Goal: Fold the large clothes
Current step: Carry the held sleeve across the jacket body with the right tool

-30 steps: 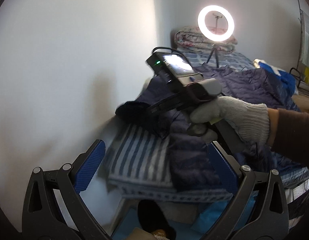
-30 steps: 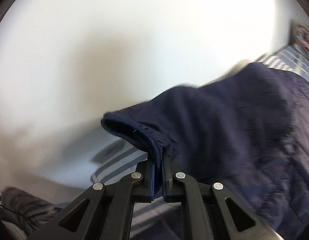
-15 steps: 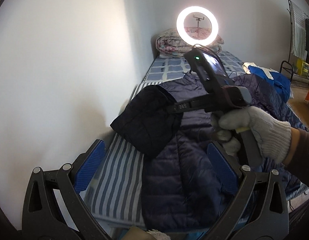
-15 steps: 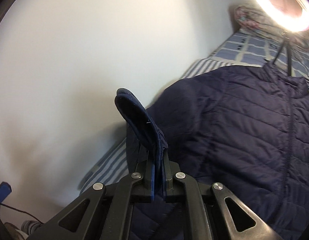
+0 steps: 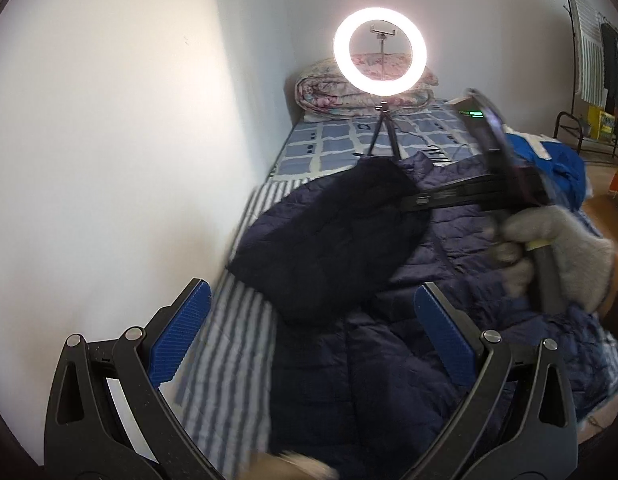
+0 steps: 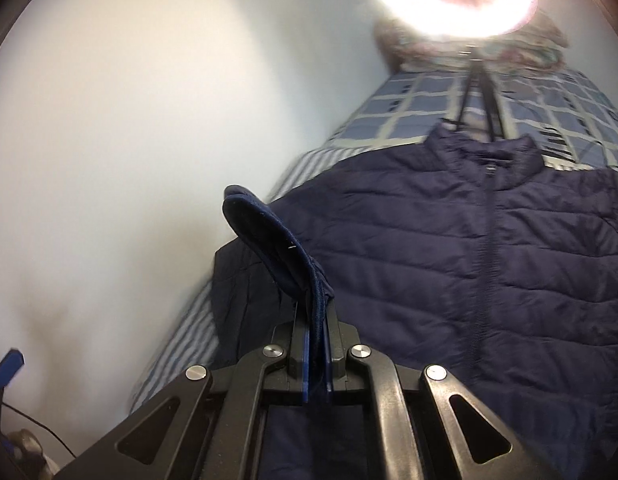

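A: Where the bed [image 5: 229, 364] meets the wall [image 5: 109, 160], item one: jacket [image 6: 429, 248], navy, quilted, lying front up on the striped sheet, collar toward the ring light [image 5: 380, 52].
B: Sleeve?
A: Sleeve [image 5: 333, 236], lifted off the bed and carried over the jacket's front. Its cuff [image 6: 277, 248] is clamped between the closed jaws of the right gripper [image 6: 317, 320].
B: Holder of that gripper?
A: Gloved hand [image 5: 557, 256], blurred, at the right of the left view.
B: Left gripper?
A: Left gripper [image 5: 309, 332], jaws spread wide, nothing between the blue pads [image 5: 177, 336], hanging above the jacket's lower half.
B: Other stock?
A: Folded quilt [image 5: 321, 92] at the bed's far end, behind the light's tripod [image 5: 383, 132].
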A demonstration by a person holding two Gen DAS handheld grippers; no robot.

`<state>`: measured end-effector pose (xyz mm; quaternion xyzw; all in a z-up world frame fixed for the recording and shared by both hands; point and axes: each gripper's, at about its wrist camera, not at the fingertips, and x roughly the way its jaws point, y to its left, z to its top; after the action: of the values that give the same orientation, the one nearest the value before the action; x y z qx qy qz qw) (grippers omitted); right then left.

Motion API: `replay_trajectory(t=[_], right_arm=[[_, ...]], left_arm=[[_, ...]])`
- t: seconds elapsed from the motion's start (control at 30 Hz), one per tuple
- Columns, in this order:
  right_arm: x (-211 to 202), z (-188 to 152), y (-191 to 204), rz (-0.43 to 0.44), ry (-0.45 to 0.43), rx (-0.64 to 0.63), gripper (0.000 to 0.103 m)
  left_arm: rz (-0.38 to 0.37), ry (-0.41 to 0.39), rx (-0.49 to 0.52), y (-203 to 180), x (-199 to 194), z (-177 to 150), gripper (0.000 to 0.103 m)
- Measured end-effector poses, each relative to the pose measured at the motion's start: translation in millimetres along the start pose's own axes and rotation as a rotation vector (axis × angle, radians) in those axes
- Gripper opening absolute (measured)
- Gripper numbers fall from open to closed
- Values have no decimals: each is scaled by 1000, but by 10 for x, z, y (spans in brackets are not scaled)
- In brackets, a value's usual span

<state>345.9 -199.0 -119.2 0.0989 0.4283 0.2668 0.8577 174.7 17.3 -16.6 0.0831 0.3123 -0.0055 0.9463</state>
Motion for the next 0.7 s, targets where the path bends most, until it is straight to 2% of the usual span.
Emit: replay_trajectory(t=[0.13, 0.23, 0.33, 0.5, 0.7], right_arm=[[5, 10, -366, -44, -6, 35, 2], [-1, 9, -581, -83, -14, 44, 2], [-25, 15, -801, -125, -24, 57, 2], [-87, 13, -1215, -190, -50, 107, 2], [-115, 67, -1628, -272, -83, 147, 2]], left_arm=[[2, 40, 26, 160, 312, -6, 103], [-32, 60, 10, 277, 515, -36, 103], [-27, 42, -9, 365, 656, -65, 103], [-12, 33, 35, 354, 1003, -80, 103], [-46, 85, -35, 330, 1417, -60, 103]])
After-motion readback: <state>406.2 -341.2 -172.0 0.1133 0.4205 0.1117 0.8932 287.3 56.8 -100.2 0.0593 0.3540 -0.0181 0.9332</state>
